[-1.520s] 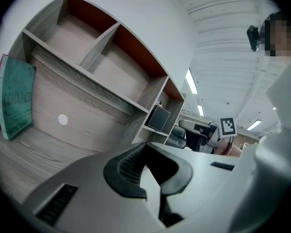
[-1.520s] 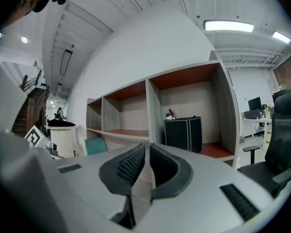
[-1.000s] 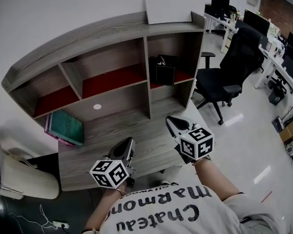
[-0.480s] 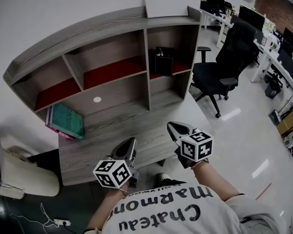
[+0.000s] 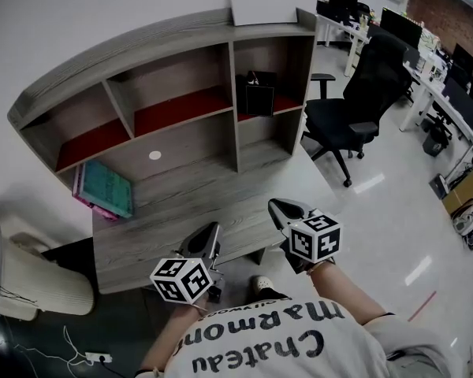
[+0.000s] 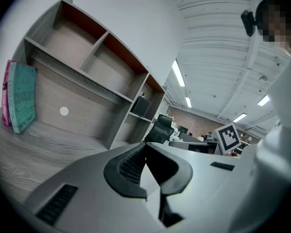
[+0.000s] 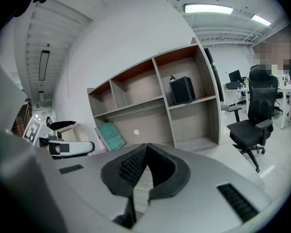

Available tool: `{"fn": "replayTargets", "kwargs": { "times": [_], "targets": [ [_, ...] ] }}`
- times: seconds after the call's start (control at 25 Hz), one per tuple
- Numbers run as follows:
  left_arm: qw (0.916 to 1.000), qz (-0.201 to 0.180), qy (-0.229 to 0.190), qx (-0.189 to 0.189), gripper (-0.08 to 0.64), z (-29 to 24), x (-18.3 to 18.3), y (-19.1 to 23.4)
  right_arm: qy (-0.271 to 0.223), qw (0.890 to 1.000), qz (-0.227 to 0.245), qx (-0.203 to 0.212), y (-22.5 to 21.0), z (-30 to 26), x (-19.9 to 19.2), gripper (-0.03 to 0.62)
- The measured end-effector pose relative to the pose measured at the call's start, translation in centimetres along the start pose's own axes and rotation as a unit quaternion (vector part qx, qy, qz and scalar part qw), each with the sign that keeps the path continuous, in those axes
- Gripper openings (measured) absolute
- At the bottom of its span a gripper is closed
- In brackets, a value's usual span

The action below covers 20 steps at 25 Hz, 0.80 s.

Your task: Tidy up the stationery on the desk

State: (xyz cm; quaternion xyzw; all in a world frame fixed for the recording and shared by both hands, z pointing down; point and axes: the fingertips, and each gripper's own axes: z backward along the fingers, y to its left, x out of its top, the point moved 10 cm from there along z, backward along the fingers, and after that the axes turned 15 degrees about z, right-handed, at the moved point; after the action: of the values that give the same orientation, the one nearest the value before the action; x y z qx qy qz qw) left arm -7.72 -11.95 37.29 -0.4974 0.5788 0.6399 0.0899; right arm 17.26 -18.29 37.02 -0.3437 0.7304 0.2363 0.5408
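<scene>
Open-plan office: swivel chair (image 5: pixel 348 105), rows of monitor-topped desks (image 5: pixel 445 93), wooden shelving (image 5: pixel 173 77).

Grey wood-grain desk (image 5: pixel 181 211): flat top, long edge toward person.
Grey wood-grain hutch of open compartments (image 5: pixel 142 53): stands on rear of desk top, against white wall; three upper bays with red-lined floors, wide lower bay and narrow right bay beneath.
Small white round disc (image 5: pixel 155 155): on back panel of wide lower bay.
Teal hardback book (image 5: pixel 106 187): upright at left end of desk top, inside lower bay.
Pink book (image 5: pixel 94 209): touching teal one, on its outer side.
Black boxy object (image 5: pixel 253 97): upper right bay, on red lining.
White flat panel (image 5: pixel 260 6): on hutch roof, right end.
</scene>
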Motion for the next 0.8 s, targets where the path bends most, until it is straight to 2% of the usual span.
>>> {"fn": "replayTargets", "kwargs": {
  "times": [0.8],
  "targets": [
    [0.9999, -0.004, -0.016, 0.001, 0.014, 2.0, -0.1, -0.6, -0.009, 1.000, 0.010, 0.001, 1.4, 1.0, 0.3, 0.011]
  ]
}}
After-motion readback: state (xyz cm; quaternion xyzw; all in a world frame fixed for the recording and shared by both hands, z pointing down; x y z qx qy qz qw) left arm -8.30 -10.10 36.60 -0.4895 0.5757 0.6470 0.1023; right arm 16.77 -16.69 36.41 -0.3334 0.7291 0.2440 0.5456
